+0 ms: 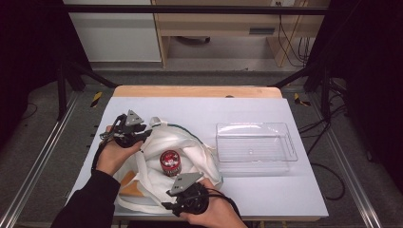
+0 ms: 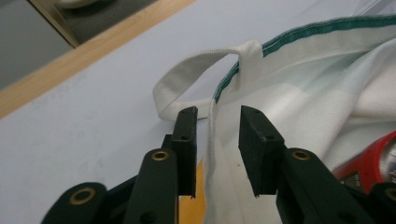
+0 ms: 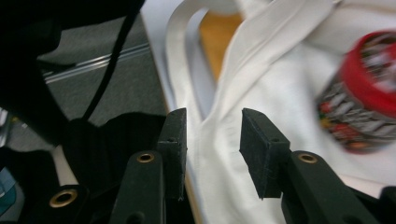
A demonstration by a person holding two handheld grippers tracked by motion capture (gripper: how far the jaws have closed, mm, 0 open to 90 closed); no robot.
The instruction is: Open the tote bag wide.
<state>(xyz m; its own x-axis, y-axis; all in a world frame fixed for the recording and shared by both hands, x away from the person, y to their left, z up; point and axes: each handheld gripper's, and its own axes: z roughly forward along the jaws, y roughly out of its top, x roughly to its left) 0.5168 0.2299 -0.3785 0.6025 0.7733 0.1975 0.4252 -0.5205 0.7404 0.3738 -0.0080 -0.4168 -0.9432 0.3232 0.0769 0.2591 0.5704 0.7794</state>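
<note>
- Two pairs of tongs noted at the white cloth bag [image 1: 190, 145], one at each side of its mouth; taken as the landmark for everything below.
- Found the left tongs [image 2: 217, 112] spread at the bag's far-left rim, just below the handle loop [image 2: 187, 70]; a thin edge of cloth ran up between the pads without being pressed by either.
- Found the right tongs [image 3: 212, 114] spread as well, at the bag's near rim, with a fold of white cloth lying in the gap and touching neither pad firmly.
- Saw the can [image 1: 170, 163] with the red lid standing upright inside the bag, in the middle of the opened mouth, between the two tongs.
- Saw the clear tray [image 1: 254, 126] to the right of the bag, apart from it, with nothing in it; both rested on the pale bench [image 1: 199, 107].
- Judged the step in hand as unpacking: mouth of the bag laid open, can exposed, not yet gripped or lifted.
- Judged the next move to call for one pair of tongs swung from the rim inward to the can, spread wide enough for its body, closed below the red lid, then lifted straight up clear of the cloth and carried right of the bag to the tray.
- Reckoned the other pair better pinched on the rim meanwhile, lest loose cloth drag along.
</note>
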